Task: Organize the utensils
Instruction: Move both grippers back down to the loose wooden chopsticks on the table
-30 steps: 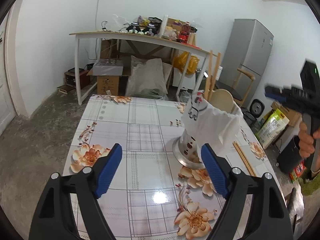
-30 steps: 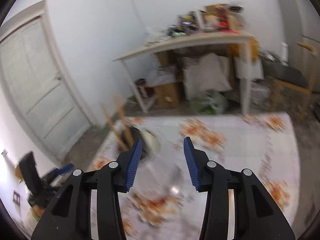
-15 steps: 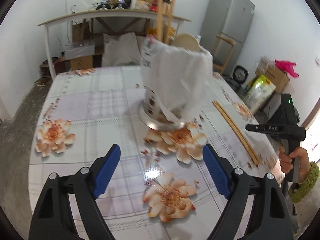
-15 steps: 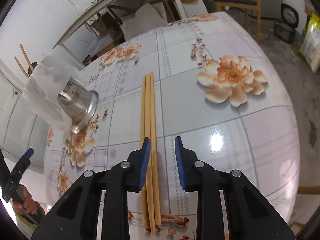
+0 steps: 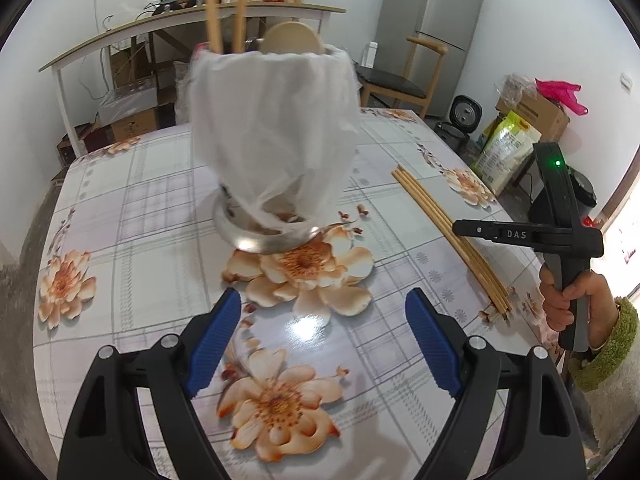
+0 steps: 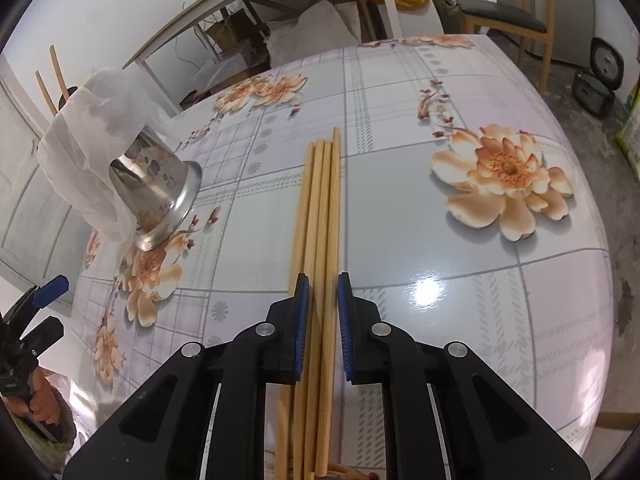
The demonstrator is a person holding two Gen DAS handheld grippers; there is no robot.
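The left gripper [image 5: 324, 336] hangs with its blue pads spread wide and nothing between them, over bare flowered tablecloth [image 5: 132, 208] just short of the metal utensil holder [image 5: 264, 236], which stands upright near mid-table under a white plastic bag [image 5: 272, 120], with two chopsticks and a round wooden utensil rising from its top. To the right, well apart from the holder, a bundle of wooden chopsticks [image 6: 320, 208] lies flat, its near end close to the table's edge. The right gripper [image 6: 322, 300] has just been closing around them; two or three sticks run between the narrow jaws, and whether the pads press yet I cannot tell. Open cloth lies between holder and bundle. Behind stand a cluttered white worktable [image 5: 180, 24], a wooden chair [image 5: 400, 80] and a grey refrigerator [image 5: 436, 12].
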